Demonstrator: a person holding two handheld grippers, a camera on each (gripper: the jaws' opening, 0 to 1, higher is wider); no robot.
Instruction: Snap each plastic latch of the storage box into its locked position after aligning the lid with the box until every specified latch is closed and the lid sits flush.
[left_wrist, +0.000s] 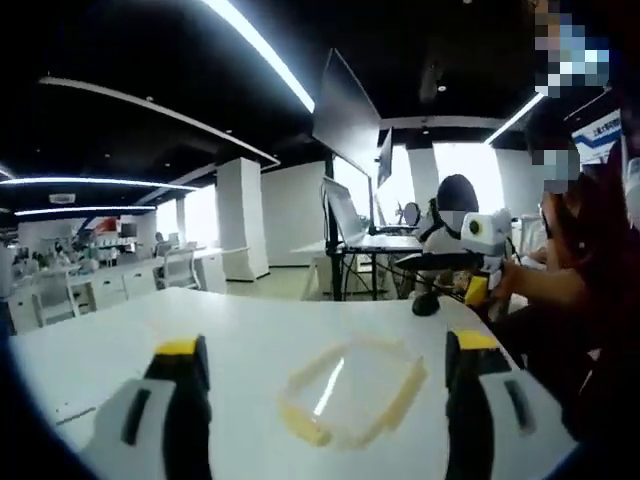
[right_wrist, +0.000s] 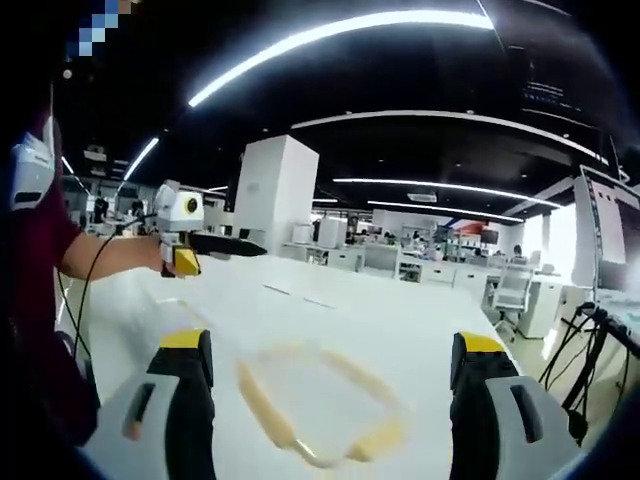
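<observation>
here, storage box (left_wrist: 350, 395) on table (left_wrist: 230, 335), claws (left_wrist: 325, 400) apart

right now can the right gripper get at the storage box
Probably yes: the right gripper is open, and the storage box lies on the white table straight ahead between its jaws, with nothing in between.

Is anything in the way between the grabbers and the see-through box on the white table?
Nothing visible. The storage box lies on bare white table ahead of the open left gripper and the open right gripper.
</observation>
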